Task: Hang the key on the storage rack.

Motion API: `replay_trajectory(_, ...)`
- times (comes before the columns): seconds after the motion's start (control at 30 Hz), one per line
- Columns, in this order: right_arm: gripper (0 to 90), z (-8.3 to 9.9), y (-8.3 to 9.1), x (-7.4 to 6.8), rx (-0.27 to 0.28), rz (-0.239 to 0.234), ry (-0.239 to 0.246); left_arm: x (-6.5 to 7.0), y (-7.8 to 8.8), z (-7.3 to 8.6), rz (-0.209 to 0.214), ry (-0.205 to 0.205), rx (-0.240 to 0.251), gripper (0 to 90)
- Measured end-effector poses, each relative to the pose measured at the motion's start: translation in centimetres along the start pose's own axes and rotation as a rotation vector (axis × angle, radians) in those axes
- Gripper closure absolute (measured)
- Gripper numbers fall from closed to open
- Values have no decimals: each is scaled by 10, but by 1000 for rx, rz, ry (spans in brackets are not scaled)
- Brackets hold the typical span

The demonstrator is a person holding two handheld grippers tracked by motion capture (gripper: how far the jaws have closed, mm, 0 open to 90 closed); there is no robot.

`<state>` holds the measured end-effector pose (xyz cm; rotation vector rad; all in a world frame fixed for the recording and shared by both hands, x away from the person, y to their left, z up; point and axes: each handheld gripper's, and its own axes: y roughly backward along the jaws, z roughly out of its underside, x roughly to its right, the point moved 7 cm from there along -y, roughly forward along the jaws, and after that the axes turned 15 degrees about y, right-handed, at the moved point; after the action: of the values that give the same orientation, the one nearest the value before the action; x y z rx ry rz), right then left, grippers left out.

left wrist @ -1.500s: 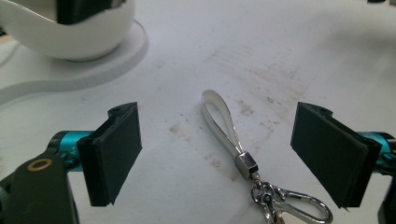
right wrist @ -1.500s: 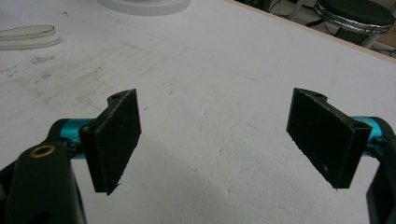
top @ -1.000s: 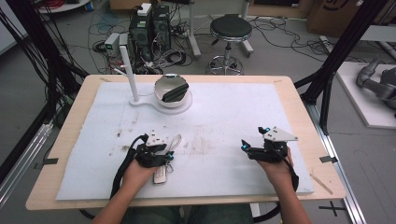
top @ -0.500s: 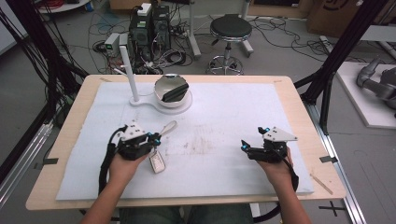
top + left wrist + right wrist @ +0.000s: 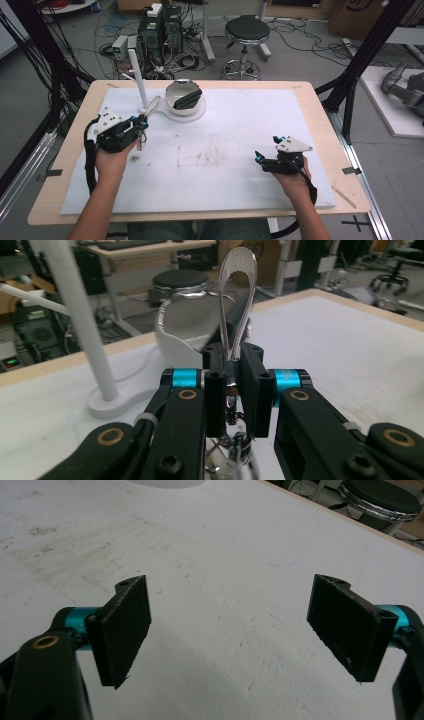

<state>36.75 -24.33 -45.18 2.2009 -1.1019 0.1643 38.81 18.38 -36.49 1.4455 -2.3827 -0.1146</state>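
Note:
My left gripper (image 5: 142, 123) is shut on a keychain strap (image 5: 236, 300), a pale ribbed loop that rises between the jaws. In the high view the strap's loop (image 5: 153, 105) points toward the white stand's pole (image 5: 139, 80), and the keychain's metal rings (image 5: 235, 442) hang below the jaws. A white bowl (image 5: 183, 98) with a dark object in it sits on the stand's round base, just beyond the loop. Low over the mat at the front right, my right gripper (image 5: 259, 158) is open, with bare mat between its pads (image 5: 125, 630).
A white mat (image 5: 225, 145) covers most of the wooden table (image 5: 325, 120); it has a scuffed patch in the middle. A thin side arm juts from the pole (image 5: 75, 310). A stool (image 5: 246, 32), computers and cables stand on the floor beyond the far edge.
My left gripper has moved away from the front of the table, up and to the left toward the white stand, carrying the keychain strap off the mat. The right gripper has stayed put.

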Motion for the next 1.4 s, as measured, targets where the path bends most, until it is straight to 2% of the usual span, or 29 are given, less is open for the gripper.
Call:
replay_trajectory(0.2,180,-1,2,1,10,2,-5,-16,-3,-26,-64,11,52,813)
replay_trajectory(0.5,180,2,3,4,10,1,-22,-31,-4,-57,-186,-18,131,813)
replay_trajectory(0.7,180,2,2,5,10,1,-27,-50,-8,-69,-259,-5,127,813)
replay_trajectory(0.87,180,3,3,6,11,2,-30,-61,-17,-68,-277,18,106,813)
replay_trajectory(1.17,180,4,4,7,9,7,-31,-67,-35,-57,-293,27,48,813)
replay_trajectory(1.4,180,4,5,6,10,7,-25,-77,-46,-49,-316,51,14,812)
